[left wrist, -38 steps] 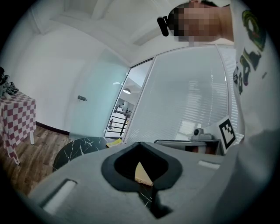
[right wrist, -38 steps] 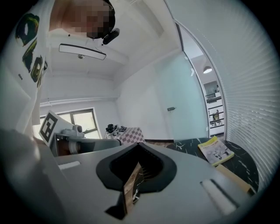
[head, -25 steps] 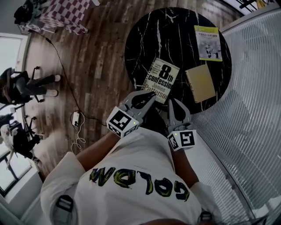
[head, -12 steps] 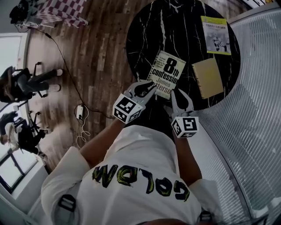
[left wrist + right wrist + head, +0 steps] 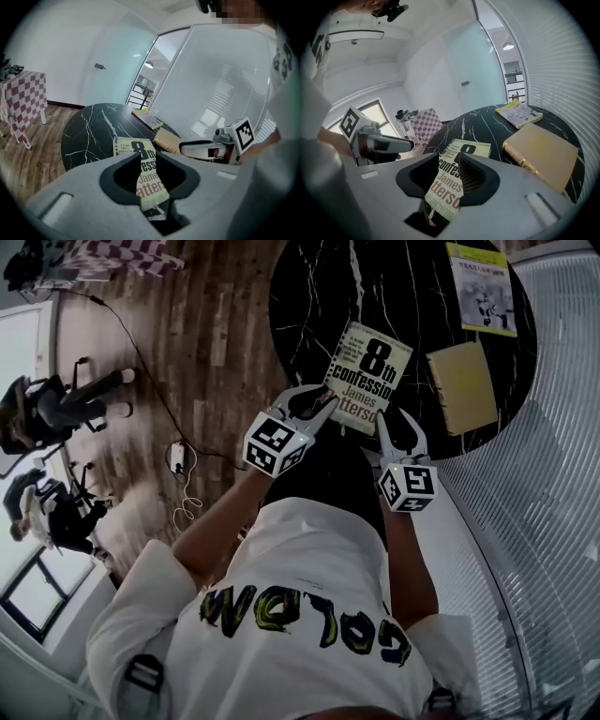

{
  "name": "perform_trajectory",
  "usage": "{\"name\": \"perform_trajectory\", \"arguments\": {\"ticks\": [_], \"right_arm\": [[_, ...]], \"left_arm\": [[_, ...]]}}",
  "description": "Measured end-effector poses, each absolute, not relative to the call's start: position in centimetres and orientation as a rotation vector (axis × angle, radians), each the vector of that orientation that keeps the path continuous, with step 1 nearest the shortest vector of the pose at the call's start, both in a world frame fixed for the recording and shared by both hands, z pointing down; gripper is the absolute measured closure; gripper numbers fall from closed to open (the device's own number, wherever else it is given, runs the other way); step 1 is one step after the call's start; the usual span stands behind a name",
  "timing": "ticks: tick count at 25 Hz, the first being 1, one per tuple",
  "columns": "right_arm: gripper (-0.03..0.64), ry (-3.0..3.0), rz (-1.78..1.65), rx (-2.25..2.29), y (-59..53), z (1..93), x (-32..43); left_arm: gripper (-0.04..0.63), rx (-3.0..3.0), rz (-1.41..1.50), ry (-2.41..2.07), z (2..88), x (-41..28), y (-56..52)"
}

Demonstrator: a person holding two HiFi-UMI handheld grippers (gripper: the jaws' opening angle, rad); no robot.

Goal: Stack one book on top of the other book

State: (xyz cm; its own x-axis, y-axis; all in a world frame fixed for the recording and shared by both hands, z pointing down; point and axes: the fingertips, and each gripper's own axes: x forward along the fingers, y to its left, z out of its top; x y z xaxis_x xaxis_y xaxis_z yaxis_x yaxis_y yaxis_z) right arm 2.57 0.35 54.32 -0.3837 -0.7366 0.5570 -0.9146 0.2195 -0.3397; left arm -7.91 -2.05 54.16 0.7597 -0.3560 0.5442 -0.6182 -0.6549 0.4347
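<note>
Head view: the "8th confession" paperback (image 5: 367, 376) lies flat on the round black marble table (image 5: 309, 296), close to its near edge. 2 grippers meet the book's near end, the left gripper (image 5: 317, 407) at its left corner and the right gripper (image 5: 398, 426) at its right corner. Each gripper view shows the jaws parted, having just been opening, with the cover's edge in the gap and no pad pressing it. Right of the paperback, apart from it, lies a tan book (image 5: 461, 387). Beyond that is a yellow-green book (image 5: 481, 287).

light: dim, soft daylight | edges: fisheye, dark vignette | blur: slight
</note>
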Motion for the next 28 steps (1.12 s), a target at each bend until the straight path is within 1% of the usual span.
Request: {"name": "perform_trajectory", "arguments": {"ticks": [3, 5, 16, 21, 28], "right_arm": [[0.462, -2.186, 0.952, 1.545, 0.3, 56.2, 2.7], [0.448, -2.167, 0.976, 1.536, 0.3, 57.2, 2.6], [0.348, -2.080, 1.093, 1.508, 0.6, 62.4, 3.4], [0.310, -2.061, 1.160, 1.496, 1.0, 64.5, 3.6], [0.305, -2.063, 1.279, 1.462, 1.3, 66.8, 3.1]], "left_arm": [[0.484, 2.315, 0.590, -0.726, 55.9, -8.1, -2.4], [0.458, 2.295, 0.611, -0.730, 57.2, -8.3, -2.7], [0.389, 2.195, 0.682, -0.722, 62.9, -9.1, -2.9], [0.347, 2.147, 0.704, -0.708, 65.2, -9.2, -2.1], [0.342, 2.127, 0.701, -0.712, 66.7, -9.2, -1.9]]}}
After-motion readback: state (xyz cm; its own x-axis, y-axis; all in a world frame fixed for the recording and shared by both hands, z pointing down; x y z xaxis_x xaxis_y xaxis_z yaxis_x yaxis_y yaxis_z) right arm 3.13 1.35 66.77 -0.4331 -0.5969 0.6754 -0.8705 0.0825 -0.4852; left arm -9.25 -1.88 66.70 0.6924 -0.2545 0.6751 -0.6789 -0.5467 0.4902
